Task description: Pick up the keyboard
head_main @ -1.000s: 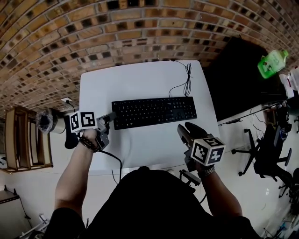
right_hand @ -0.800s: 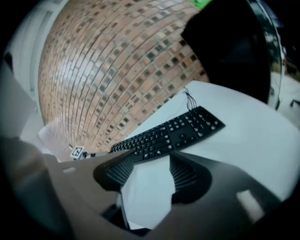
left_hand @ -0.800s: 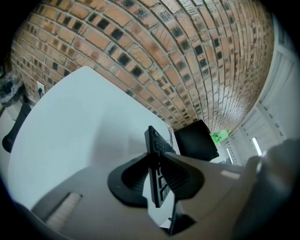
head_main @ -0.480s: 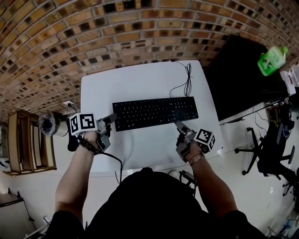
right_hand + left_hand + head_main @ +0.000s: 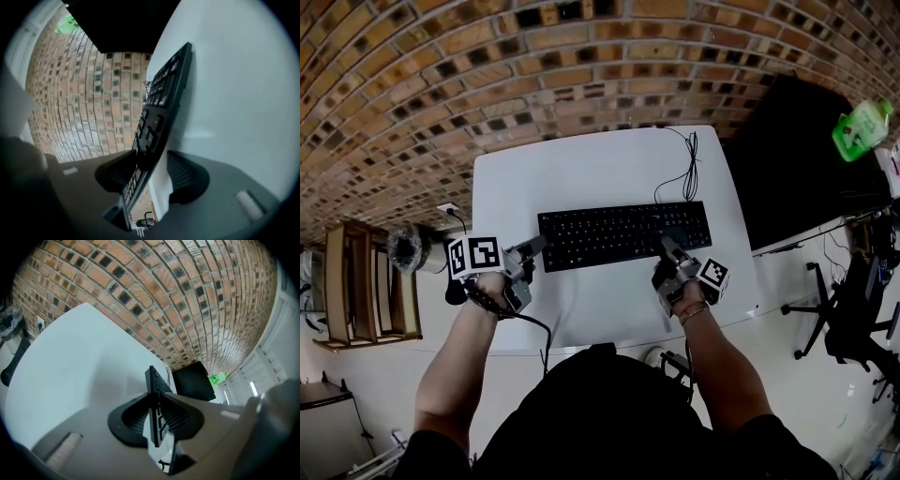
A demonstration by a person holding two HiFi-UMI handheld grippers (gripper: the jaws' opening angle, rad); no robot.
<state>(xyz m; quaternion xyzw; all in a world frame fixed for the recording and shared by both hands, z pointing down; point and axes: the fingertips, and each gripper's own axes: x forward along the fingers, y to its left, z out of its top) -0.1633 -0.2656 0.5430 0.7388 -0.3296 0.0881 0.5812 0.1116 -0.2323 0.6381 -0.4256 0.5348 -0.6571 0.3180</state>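
A black keyboard [image 5: 623,234] lies flat across the middle of the white table [image 5: 581,173]. My left gripper [image 5: 531,249] is at the keyboard's left end. In the left gripper view the keyboard [image 5: 154,378] is seen edge-on between the pads, and the left gripper [image 5: 157,404] is shut on it. My right gripper [image 5: 668,247] has come over the keyboard's front right part. In the right gripper view the keyboard [image 5: 164,89] runs between the jaws of the right gripper [image 5: 152,164], which are closing. A strip of white table still shows beside the right pad.
The keyboard's thin black cable [image 5: 686,169] loops on the table behind its right end. A large black object [image 5: 787,150] stands right of the table, with a green bottle [image 5: 862,127] beyond it. A wooden shelf [image 5: 366,281] is on the left and an office chair [image 5: 853,309] on the right.
My right gripper has dropped from in front of the table to the keyboard's right part, rolling over as it went. The left gripper has stayed at the keyboard's left end.
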